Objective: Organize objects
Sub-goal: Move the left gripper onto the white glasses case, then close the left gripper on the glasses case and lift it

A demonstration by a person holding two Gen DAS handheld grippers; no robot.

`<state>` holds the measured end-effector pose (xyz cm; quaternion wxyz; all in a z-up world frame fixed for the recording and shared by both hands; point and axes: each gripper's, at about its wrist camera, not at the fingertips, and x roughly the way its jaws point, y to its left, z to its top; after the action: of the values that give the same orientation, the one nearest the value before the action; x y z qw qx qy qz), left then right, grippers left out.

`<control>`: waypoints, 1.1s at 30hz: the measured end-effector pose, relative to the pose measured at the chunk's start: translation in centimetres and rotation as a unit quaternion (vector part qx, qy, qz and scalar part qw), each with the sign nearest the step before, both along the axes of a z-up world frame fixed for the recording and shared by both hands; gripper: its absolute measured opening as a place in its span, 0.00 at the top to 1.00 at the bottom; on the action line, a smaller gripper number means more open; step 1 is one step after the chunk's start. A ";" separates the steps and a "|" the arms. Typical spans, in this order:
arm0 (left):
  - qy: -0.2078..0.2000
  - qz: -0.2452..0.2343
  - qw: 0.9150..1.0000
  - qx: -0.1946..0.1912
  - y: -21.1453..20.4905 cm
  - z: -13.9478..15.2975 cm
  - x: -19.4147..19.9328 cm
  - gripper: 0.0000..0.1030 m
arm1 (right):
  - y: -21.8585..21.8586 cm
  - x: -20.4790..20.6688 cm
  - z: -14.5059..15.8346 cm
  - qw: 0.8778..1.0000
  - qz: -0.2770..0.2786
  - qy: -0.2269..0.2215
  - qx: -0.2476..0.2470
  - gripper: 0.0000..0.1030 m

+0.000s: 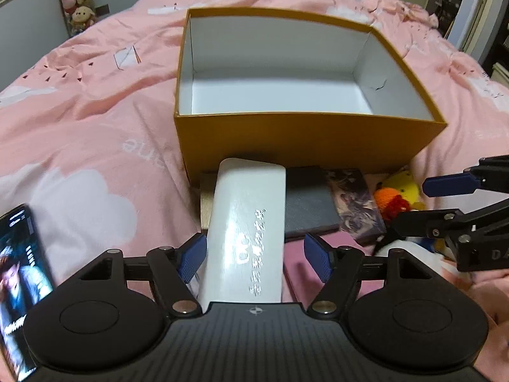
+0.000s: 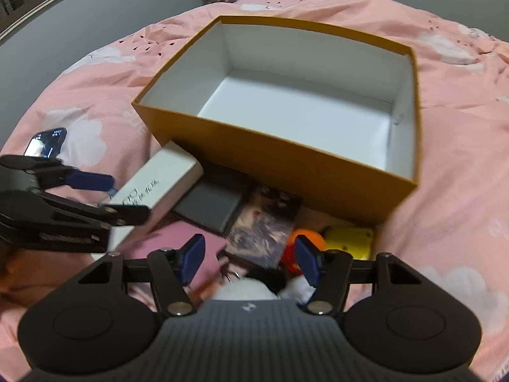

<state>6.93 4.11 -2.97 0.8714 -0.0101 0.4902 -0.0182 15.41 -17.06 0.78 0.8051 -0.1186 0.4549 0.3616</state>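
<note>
The left tool (image 1: 254, 256) stands wide open around a long white box (image 1: 246, 235); its left pad touches the box, the right pad sits apart. Silver print runs along the box lid, too glared to read. At 12 o'clock an open yellow box (image 1: 305, 140) rests on the pink bed (image 1: 95, 111), whose cover shows the upside-down letters "ne". The right tool (image 2: 249, 259) is wide open, holding nothing, over a white plush (image 2: 245, 289).

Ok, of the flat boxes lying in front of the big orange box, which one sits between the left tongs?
The long white glossy box with silver lettering, lying between the open left tongs. The dark grey box and the picture-printed box lie further right.
</note>
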 end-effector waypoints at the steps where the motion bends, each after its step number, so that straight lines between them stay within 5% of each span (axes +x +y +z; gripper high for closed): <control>1: 0.002 -0.001 1.000 0.006 -0.2 -0.3 0.4 0.21 | 0.4 0.2 -0.1 1.000 0.002 0.001 0.002 0.38; 16: 0.017 0.017 0.999 0.036 -0.7 -2.2 2.1 0.27 | 2.1 1.9 -1.6 1.000 0.005 0.019 0.006 0.30; 28: -0.014 0.035 0.999 0.006 0.4 -1.0 1.1 0.33 | 3.1 2.0 -1.0 0.999 0.036 0.002 0.024 0.31; 33: -0.030 0.055 0.998 -0.029 2.2 0.8 0.4 0.33 | 4.4 1.9 -0.6 0.997 0.069 -0.005 0.032 0.41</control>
<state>7.35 6.31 -2.18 0.8847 -0.0613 0.4618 0.0152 17.27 -12.66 0.19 0.7836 -0.1257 0.4301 0.4304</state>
